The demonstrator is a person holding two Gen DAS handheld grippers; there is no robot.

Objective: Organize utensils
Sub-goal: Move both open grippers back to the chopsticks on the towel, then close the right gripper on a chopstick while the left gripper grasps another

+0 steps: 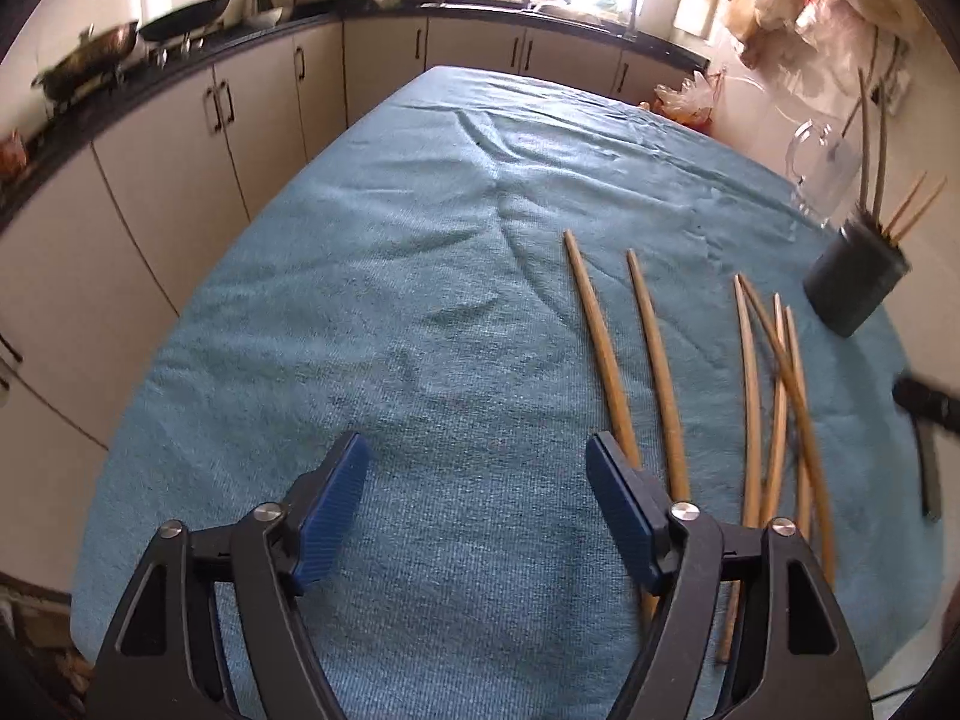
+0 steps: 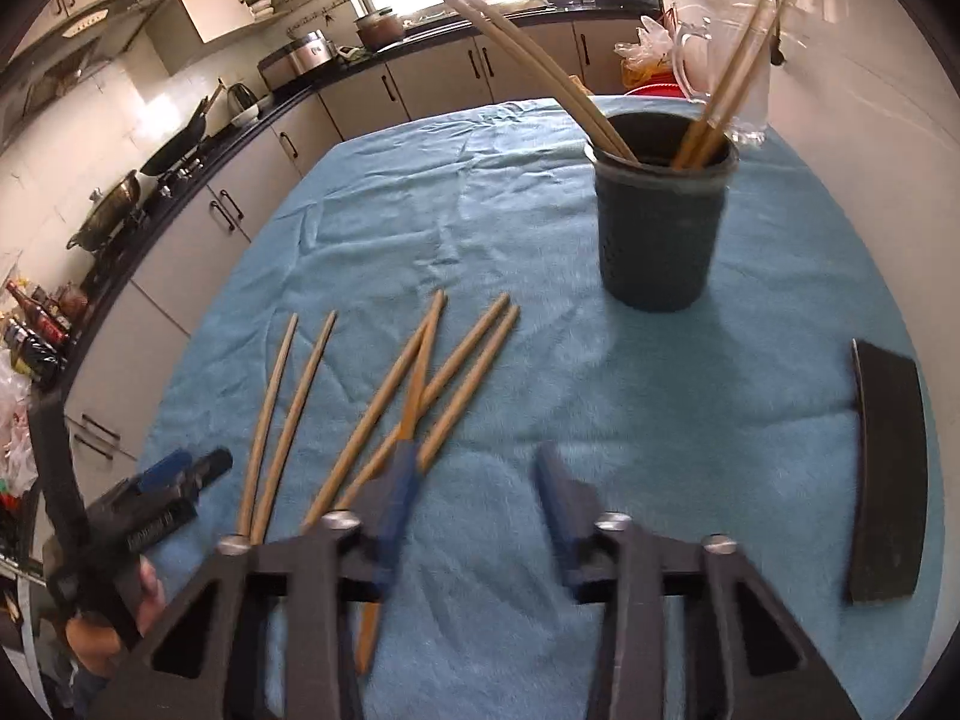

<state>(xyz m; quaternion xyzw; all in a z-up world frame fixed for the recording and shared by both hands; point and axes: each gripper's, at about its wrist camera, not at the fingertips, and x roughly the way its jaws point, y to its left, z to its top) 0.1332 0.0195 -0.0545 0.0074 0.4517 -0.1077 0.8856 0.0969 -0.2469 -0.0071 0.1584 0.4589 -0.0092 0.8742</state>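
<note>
Several loose wooden chopsticks [image 1: 660,372] lie fanned out on the teal cloth, just right of my left gripper [image 1: 477,441]. That gripper is open, with only cloth between its blue pads. A dark round holder [image 2: 657,228] stands further back with several chopsticks leaning in it. In the right wrist view the loose chopsticks [image 2: 372,408] lie at front left. My right gripper [image 2: 477,456] hovers blurred over their near ends, its jaws apart over bare cloth. One orange chopstick passes under its left finger [image 2: 399,486]. The left gripper [image 2: 180,480] shows at the lower left, held by a hand.
A dark flat slab [image 2: 888,480] lies on the cloth at the right. A clear glass jug [image 2: 714,60] stands behind the holder. The teal cloth [image 1: 360,300] covers the whole table. Kitchen counters with pans [image 1: 180,24] run along the left and back.
</note>
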